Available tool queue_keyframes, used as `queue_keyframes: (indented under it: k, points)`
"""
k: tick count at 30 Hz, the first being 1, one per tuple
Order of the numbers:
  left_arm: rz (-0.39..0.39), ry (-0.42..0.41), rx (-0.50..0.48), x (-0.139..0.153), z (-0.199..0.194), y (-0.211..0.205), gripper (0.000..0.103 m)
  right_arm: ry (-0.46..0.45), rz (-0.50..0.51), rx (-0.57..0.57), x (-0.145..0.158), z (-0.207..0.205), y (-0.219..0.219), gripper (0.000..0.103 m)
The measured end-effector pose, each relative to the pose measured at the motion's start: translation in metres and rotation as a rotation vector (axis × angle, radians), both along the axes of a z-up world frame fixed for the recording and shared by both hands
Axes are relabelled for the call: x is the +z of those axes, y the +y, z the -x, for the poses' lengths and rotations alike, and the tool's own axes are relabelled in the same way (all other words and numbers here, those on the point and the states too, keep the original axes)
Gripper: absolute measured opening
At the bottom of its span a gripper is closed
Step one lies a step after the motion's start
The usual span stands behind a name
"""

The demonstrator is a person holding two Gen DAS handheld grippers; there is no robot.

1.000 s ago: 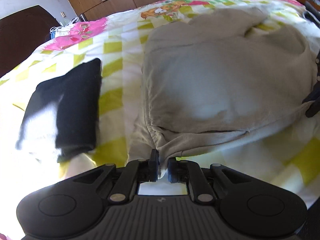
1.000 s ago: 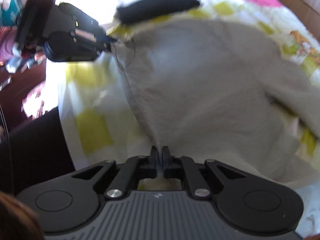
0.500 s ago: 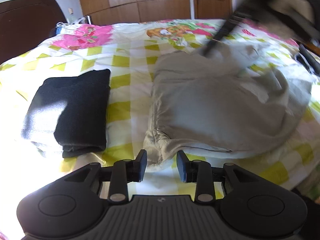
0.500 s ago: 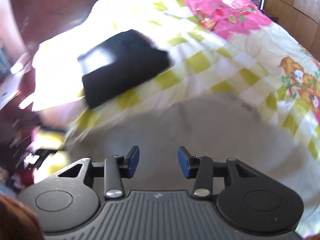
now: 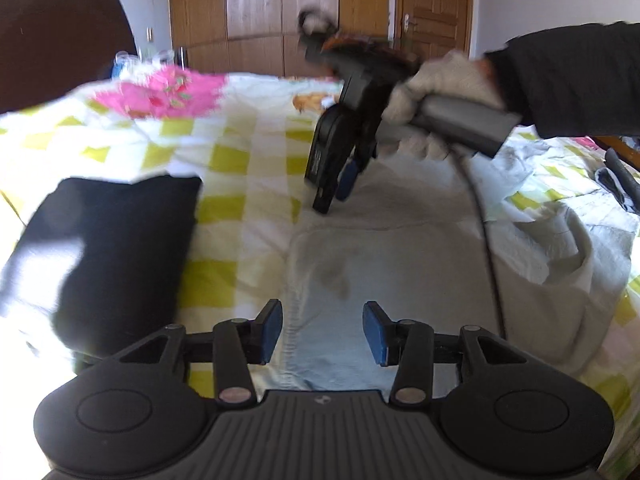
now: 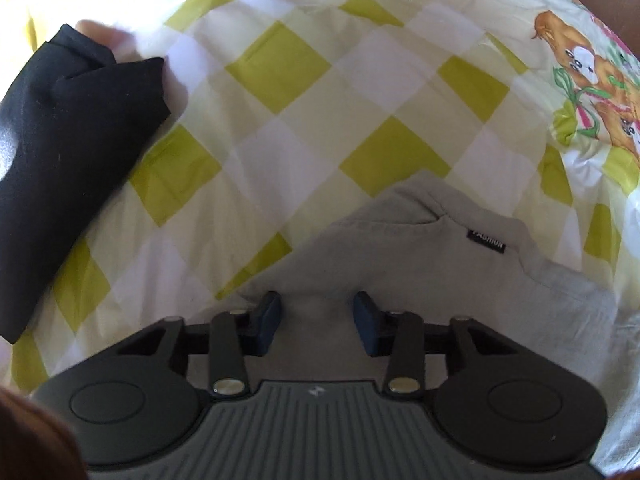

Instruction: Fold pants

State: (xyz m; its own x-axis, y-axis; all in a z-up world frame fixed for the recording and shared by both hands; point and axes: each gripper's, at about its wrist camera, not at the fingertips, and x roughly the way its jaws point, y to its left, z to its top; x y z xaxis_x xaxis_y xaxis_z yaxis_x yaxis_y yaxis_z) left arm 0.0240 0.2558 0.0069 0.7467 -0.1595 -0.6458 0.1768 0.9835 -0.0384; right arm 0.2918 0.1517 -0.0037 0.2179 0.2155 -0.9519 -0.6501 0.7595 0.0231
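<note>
Partly folded beige pants (image 5: 384,256), rumpled.

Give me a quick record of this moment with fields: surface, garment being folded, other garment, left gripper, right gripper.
surface: bed sheet, yellow and white check
garment being folded: beige pants, lying rumpled on the sheet, small black label showing
other garment: black folded garment, to the left of the pants, apart from them
left gripper: open, over the near edge of the pants, holding nothing
right gripper: open, over the pants' far end, holding nothing
</note>
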Motion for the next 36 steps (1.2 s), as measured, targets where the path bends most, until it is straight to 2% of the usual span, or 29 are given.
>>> queue_keyframes:
  k: [1, 3, 6, 8, 11, 13, 16, 18, 20, 22, 23, 24, 25, 26, 28, 30, 34, 36]
  points:
    - [0.003, 0.012, 0.011, -0.006, -0.006, -0.001, 0.056, 0.004, -0.027, -0.006, 0.003, 0.002, -0.006, 0.001]
    - [0.006, 0.028, 0.033, -0.015, -0.012, -0.003, 0.056, -0.002, -0.088, -0.026, 0.014, 0.009, -0.026, 0.0]
    - [0.071, 0.045, 0.053, -0.018, -0.015, -0.001, 0.056, -0.039, -0.2, -0.052, 0.041, 0.027, -0.067, 0.0]
    - [0.106, 0.071, 0.034, -0.022, -0.019, -0.007, 0.055, -0.04, -0.271, -0.087, 0.059, 0.038, -0.099, 0.0]
    - [0.076, 0.069, -0.074, -0.023, -0.016, -0.036, 0.053, -0.022, -0.303, -0.138, 0.075, 0.054, -0.137, 0.0]
    - [0.024, 0.044, -0.159, -0.022, -0.008, -0.059, 0.053, -0.024, -0.276, -0.166, 0.075, 0.069, -0.161, 0.0]
    - [-0.088, 0.002, -0.245, -0.025, 0.005, -0.089, 0.053, -0.053, -0.097, -0.217, 0.054, 0.084, -0.187, 0.003]
    - [-0.11, -0.003, -0.287, -0.026, 0.011, -0.101, 0.053, -0.106, 0.022, -0.251, 0.046, 0.092, -0.198, 0.006]
    - [-0.103, 0.005, -0.322, -0.025, 0.014, -0.107, 0.053, -0.18, 0.027, -0.268, 0.059, 0.097, -0.204, 0.009]
    - [-0.106, 0.006, -0.32, -0.025, 0.015, -0.11, 0.053, -0.21, -0.054, -0.269, 0.081, 0.095, -0.201, 0.009]
    - [-0.102, 0.006, -0.315, -0.025, 0.014, -0.11, 0.053, -0.21, -0.081, -0.253, 0.088, 0.094, -0.196, 0.019]
    - [-0.094, 0.007, -0.305, -0.025, 0.013, -0.11, 0.053, -0.203, -0.098, -0.239, 0.092, 0.09, -0.189, 0.039]
    - [-0.081, 0.01, -0.298, -0.025, 0.012, -0.108, 0.053, -0.192, -0.108, -0.231, 0.091, 0.087, -0.182, 0.049]
    - [-0.07, 0.012, -0.296, -0.024, 0.011, -0.107, 0.053, -0.173, -0.119, -0.221, 0.087, 0.085, -0.178, 0.054]
    - [-0.086, 0.002, -0.297, -0.024, 0.013, -0.108, 0.053, -0.162, -0.098, -0.235, 0.079, 0.079, -0.167, 0.052]
    - [-0.085, -0.005, -0.297, -0.024, 0.014, -0.107, 0.053, -0.224, -0.073, -0.247, 0.089, 0.083, -0.164, 0.048]
    - [-0.052, 0.001, -0.291, -0.029, 0.011, -0.104, 0.053, -0.447, 0.023, -0.096, 0.106, 0.101, -0.141, 0.045]
    - [-0.051, -0.003, -0.288, -0.028, 0.011, -0.103, 0.053, -0.495, 0.021, 0.011, 0.109, 0.102, -0.132, 0.048]
